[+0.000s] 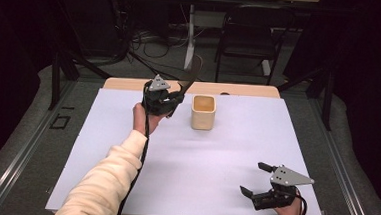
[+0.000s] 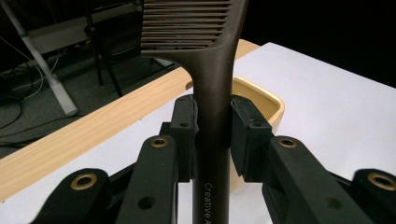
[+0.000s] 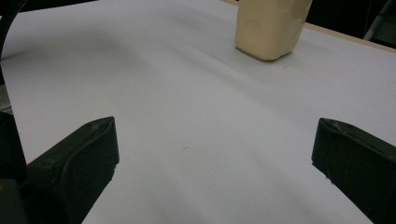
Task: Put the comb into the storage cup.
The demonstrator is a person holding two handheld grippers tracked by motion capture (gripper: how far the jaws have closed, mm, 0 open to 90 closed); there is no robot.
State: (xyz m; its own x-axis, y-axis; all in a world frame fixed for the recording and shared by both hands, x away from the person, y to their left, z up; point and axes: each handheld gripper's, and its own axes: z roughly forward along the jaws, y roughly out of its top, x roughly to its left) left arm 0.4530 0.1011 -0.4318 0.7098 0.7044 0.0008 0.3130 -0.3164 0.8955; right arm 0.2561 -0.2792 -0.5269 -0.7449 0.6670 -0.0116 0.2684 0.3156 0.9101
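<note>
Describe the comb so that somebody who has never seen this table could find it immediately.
Start at the white sheet covering the table, then find the cream square cup near its far edge. Just left of the cup, the left gripper is shut on the comb by its handle. It is the dark brown thing with fine teeth, raised above the table.

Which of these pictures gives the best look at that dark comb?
The left gripper view: the comb stands close up, its handle clamped between the left claw pads, teeth and printed lettering visible. The high view shows it small and dark beside the cream cup.
</note>
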